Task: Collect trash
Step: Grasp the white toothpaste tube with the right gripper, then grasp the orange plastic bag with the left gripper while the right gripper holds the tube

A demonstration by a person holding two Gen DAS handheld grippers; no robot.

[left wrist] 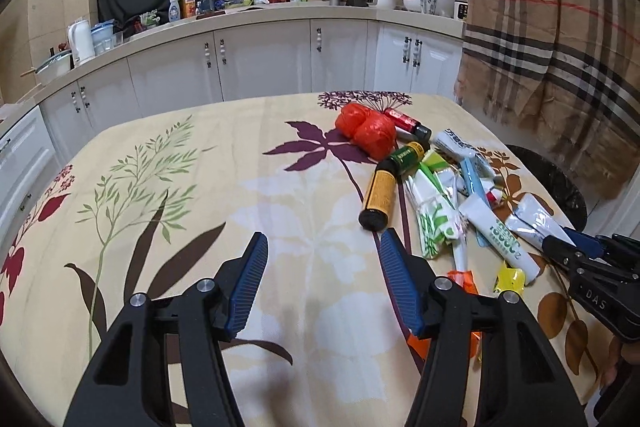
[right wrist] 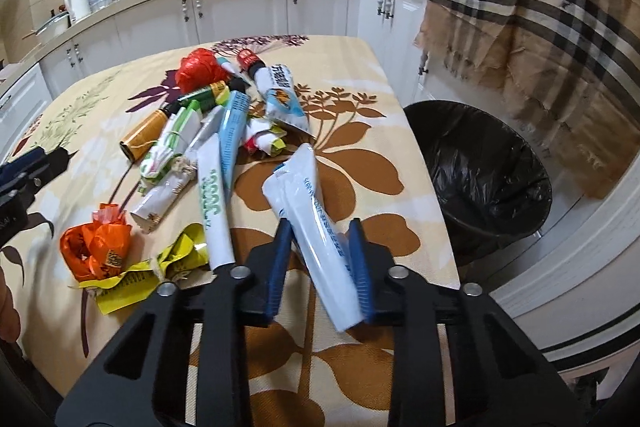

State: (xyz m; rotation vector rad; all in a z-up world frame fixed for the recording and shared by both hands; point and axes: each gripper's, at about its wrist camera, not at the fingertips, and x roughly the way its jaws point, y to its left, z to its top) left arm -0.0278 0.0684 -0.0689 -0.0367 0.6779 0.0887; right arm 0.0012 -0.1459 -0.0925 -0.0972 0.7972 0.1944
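A pile of trash lies on the right side of the flowered tablecloth [left wrist: 200,187]: a crumpled orange bag [left wrist: 366,129], a yellow and black bottle [left wrist: 380,195], several tubes and wrappers. My left gripper [left wrist: 325,239] is open over bare cloth left of the pile, with nothing between its fingers. My right gripper [right wrist: 320,227] is shut on a white toothpaste tube [right wrist: 316,203] near the table's right edge, and the tube's flat end sticks out ahead of the fingers. The left wrist view shows the right gripper [left wrist: 576,251] on that tube [left wrist: 532,223].
A bin lined with a black bag [right wrist: 480,167] stands on the floor just right of the table. A checked cloth [right wrist: 540,7] hangs behind it. An orange wrapper [right wrist: 96,247] and a yellow wrapper [right wrist: 128,281] lie near the front. White cabinets [left wrist: 260,63] and a cluttered counter run along the back.
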